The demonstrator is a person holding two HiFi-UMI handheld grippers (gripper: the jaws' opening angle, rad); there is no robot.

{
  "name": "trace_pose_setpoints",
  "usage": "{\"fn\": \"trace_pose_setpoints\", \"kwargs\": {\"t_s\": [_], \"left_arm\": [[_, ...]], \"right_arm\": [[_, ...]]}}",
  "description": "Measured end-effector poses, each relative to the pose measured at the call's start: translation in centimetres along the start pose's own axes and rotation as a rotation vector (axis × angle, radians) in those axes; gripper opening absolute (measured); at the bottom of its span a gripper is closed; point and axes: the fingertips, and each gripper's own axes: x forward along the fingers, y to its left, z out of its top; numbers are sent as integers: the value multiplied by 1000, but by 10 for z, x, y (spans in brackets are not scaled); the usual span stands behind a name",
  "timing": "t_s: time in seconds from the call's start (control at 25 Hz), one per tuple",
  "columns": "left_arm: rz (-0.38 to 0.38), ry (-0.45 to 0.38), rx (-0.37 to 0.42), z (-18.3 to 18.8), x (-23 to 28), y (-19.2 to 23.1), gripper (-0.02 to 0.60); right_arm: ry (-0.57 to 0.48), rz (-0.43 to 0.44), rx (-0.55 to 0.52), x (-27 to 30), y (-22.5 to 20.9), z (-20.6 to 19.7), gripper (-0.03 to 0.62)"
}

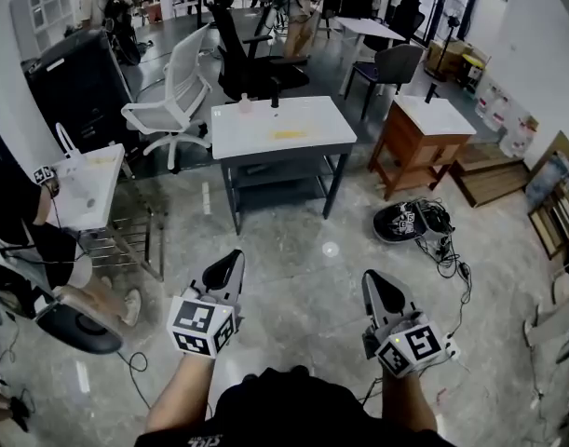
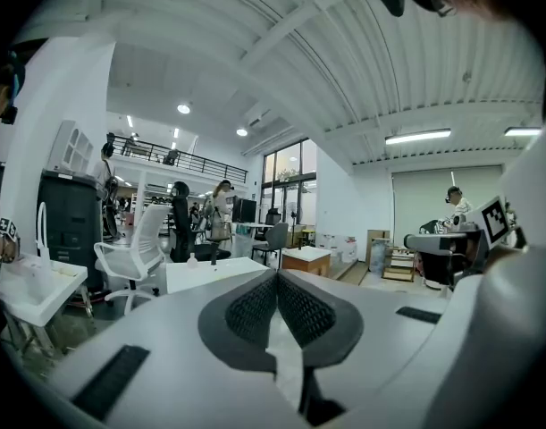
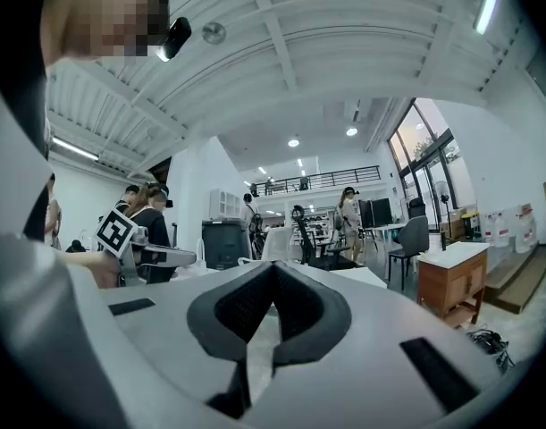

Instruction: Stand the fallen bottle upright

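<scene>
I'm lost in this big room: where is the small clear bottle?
In the head view, the clear bottle sits on the far left part of the white table, just left of a small dark object.

Bare floor [image 1: 293, 236] ahead of both sets of fingertips, open run to the white table [image 1: 282, 136]. Left of the left gripper [image 1: 231, 261] fingers: wire rack [image 1: 126, 240], side table [image 1: 88, 180]. Right of the right gripper [image 1: 379, 285] fingers: round floor device [image 1: 405, 223], cables [image 1: 452, 261]. Wooden cabinet [image 1: 424, 138] flanks the table's right, white chair [image 1: 172, 101] its left.
</scene>
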Motion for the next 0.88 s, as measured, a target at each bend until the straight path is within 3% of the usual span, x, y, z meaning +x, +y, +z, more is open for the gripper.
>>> {"fn": "trace_pose_setpoints", "kwargs": {"t_s": [0.16, 0.48, 0.88], "left_arm": [[-13, 4, 13, 5, 22, -23, 15], [-31, 27, 19, -4, 58, -63, 15], [-53, 39, -33, -17, 153, -23, 15]], "right_arm": [[-15, -15, 13, -10, -31, 5, 8], [5, 50, 83, -15, -64, -9, 11], [56, 28, 141, 50, -125, -24, 12]]}}
